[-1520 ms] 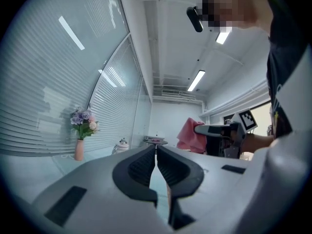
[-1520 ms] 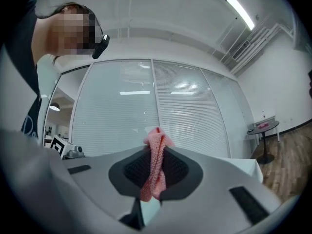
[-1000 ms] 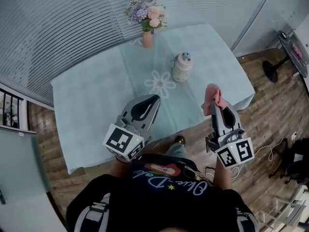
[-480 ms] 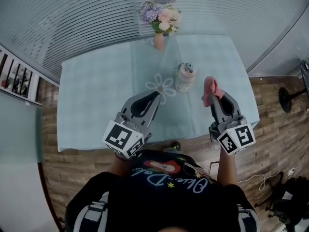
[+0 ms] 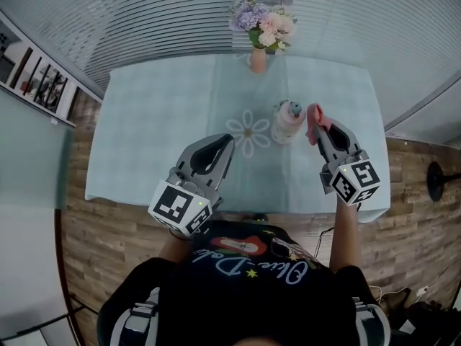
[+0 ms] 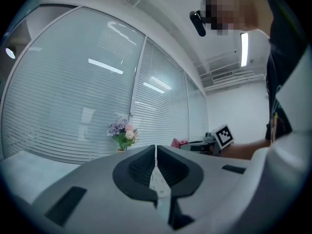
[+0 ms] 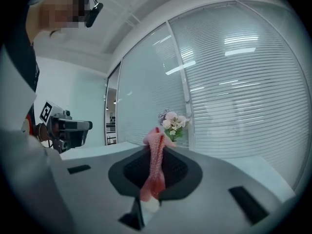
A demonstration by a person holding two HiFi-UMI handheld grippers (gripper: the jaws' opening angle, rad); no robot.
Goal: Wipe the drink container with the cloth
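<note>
Pink knitted cloth (image 5: 314, 116) sits clamped between the jaws of the right gripper (image 5: 322, 127), just right of the rounded white drink container (image 5: 287, 125); the left gripper (image 5: 227, 142), jaws clenched empty, hovers left of it.

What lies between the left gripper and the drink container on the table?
Nothing stands there: the head view shows only tablecloth and its printed daisy between the left gripper and the container.

You hold both grippers out ahead of your chest. Your left gripper (image 5: 227, 143) points forward, jaws pressed together on nothing. Your right gripper (image 5: 319, 123), farther forward on a bare forearm (image 5: 346, 231), pinches the cloth (image 7: 155, 165).
</note>
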